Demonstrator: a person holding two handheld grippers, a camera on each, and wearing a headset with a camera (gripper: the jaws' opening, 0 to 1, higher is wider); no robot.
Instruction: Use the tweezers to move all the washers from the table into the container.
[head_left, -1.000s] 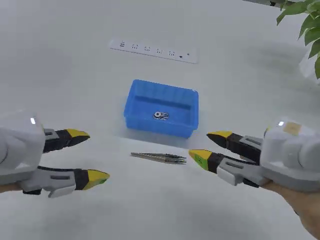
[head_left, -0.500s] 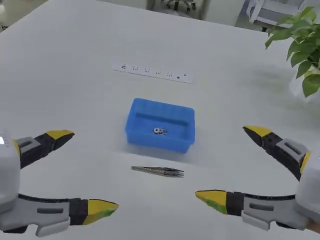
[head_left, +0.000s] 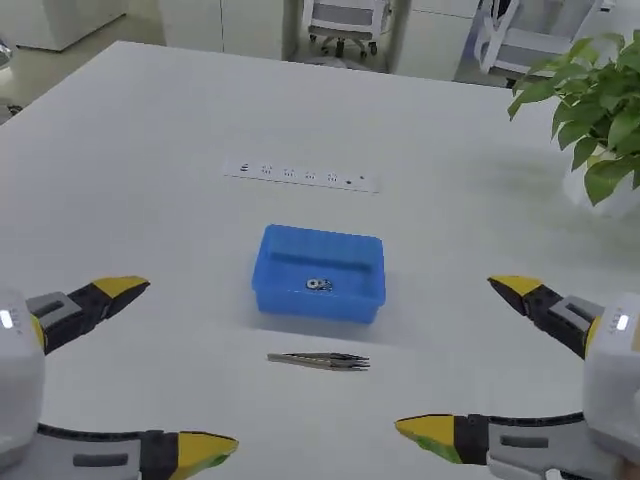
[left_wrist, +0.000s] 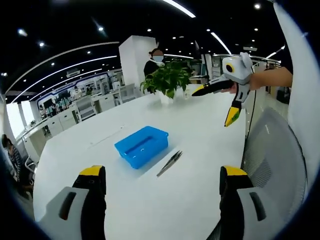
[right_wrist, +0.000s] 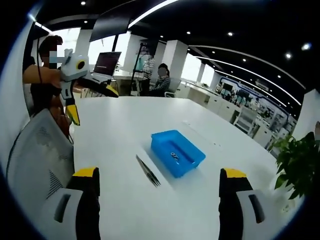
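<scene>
Retreat: task looks done.
Wide open and empty, left gripper (head_left: 178, 366) and right gripper (head_left: 452, 357) have backed from the container (head_left: 315, 303); tweezers (head_left: 318, 359) lie just beside it, washers (head_left: 319, 285) inside.

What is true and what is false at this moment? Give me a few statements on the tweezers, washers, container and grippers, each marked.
1. The tweezers lie on the table, in front of the blue container and apart from it. True.
2. The right gripper is shut on the tweezers. False: it is open and holds nothing.
3. Washers lie inside the container. True.
4. The power strip lies between the tweezers and the container. False: it lies beyond the container, on its far side.
5. The left gripper is open and holds nothing. True.
</scene>
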